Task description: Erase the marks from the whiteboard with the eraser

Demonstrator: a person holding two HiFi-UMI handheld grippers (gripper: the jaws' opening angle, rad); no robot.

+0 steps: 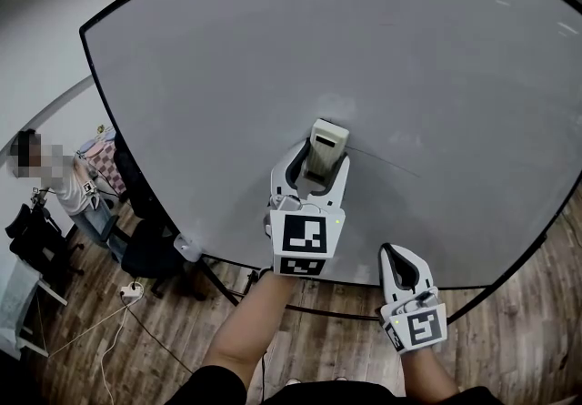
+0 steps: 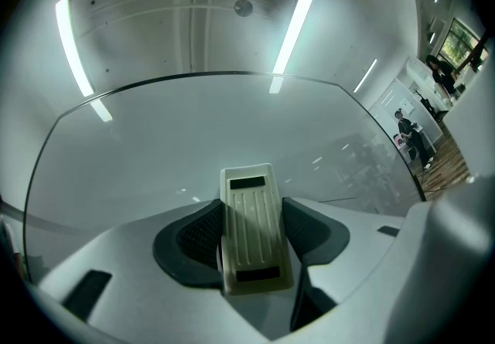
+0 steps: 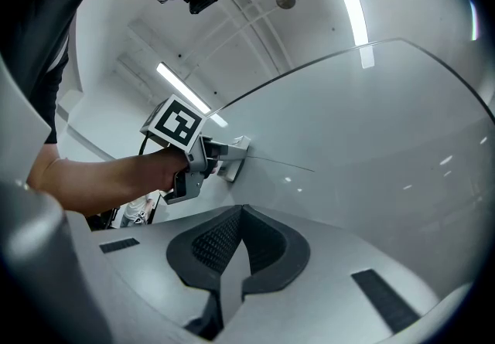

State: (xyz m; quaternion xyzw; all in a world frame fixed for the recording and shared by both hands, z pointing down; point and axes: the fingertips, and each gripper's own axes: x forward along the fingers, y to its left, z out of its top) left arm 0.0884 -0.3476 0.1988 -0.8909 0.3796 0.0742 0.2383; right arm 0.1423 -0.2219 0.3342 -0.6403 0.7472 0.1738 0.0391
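Observation:
My left gripper (image 1: 320,165) is shut on a cream eraser (image 1: 326,146), which presses against the large whiteboard (image 1: 273,57). In the left gripper view the eraser (image 2: 251,226) stands between the dark pads (image 2: 313,230), its far end on the board (image 2: 193,141). A thin dark line (image 1: 386,161) runs right from the eraser across the board; the same line (image 3: 282,164) shows in the right gripper view beside the left gripper (image 3: 224,155). My right gripper (image 1: 406,268) hangs lower, near the board's bottom edge, shut with nothing in it (image 3: 242,242).
The whiteboard stands on a dark frame (image 1: 273,303) over a wood floor (image 1: 164,339). A person (image 1: 64,185) sits at the far left beside chairs (image 1: 36,239). A white cable and socket (image 1: 130,290) lie on the floor below the board.

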